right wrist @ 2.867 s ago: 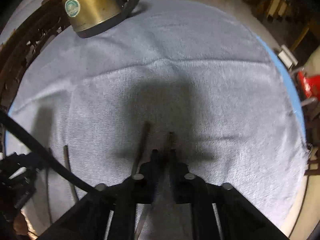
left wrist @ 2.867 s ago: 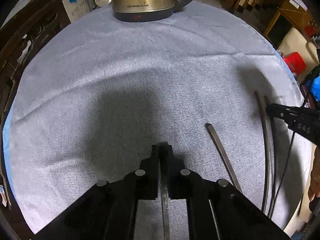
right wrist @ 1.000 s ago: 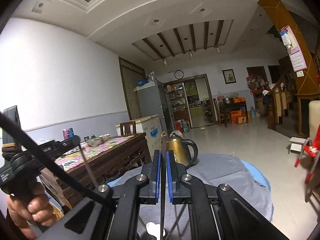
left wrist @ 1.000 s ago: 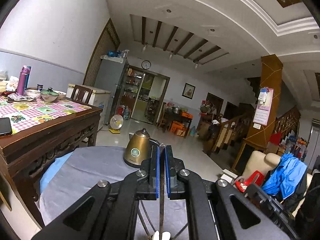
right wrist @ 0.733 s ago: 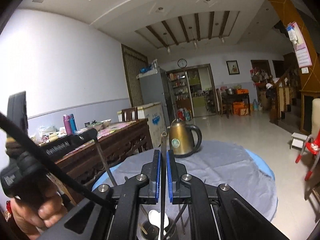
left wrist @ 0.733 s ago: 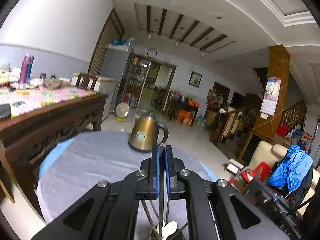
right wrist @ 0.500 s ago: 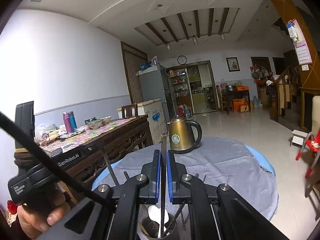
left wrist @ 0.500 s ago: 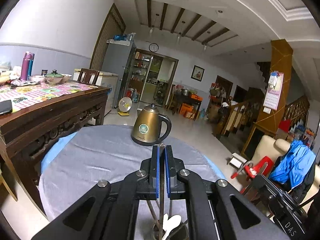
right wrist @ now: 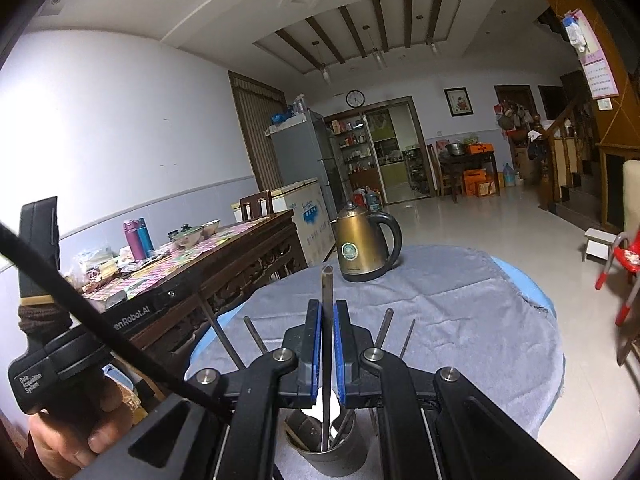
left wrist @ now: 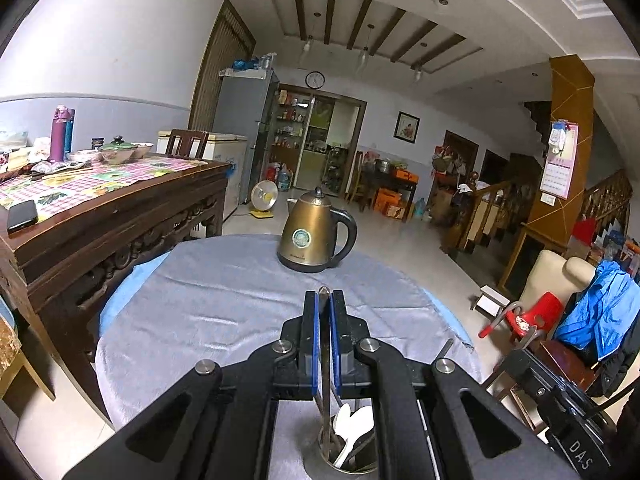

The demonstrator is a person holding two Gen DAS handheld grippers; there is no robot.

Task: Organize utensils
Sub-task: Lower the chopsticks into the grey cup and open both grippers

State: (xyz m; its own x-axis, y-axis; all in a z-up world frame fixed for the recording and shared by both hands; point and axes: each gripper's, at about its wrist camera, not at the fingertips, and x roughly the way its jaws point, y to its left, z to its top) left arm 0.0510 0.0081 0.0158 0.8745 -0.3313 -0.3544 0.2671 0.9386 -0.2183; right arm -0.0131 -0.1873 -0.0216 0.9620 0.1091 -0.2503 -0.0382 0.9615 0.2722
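My left gripper (left wrist: 324, 300) is shut on a thin metal utensil handle (left wrist: 326, 364), held upright with its lower end in a round metal holder (left wrist: 320, 466) that has white spoons (left wrist: 352, 424) in it. My right gripper (right wrist: 327, 308) is shut on another upright metal utensil handle (right wrist: 327, 296), its lower end inside the same dark holder (right wrist: 340, 460). Other utensil handles (right wrist: 386, 326) stick up from the holder. The left gripper body (right wrist: 60, 356) shows at the right wrist view's left, held by a hand.
The holder stands near the front of a round table under a grey cloth (left wrist: 224, 300). A brass kettle (left wrist: 314, 236) stands at the far side; it also shows in the right wrist view (right wrist: 364, 246). A wooden dining table (left wrist: 100, 208) is left; a red chair (left wrist: 532, 312) right.
Both grippers lifted their utensils off the cloth, turned them upright, then lowered them. Over the last second the holder has come into view beneath both, with the utensils' lower ends now in it.
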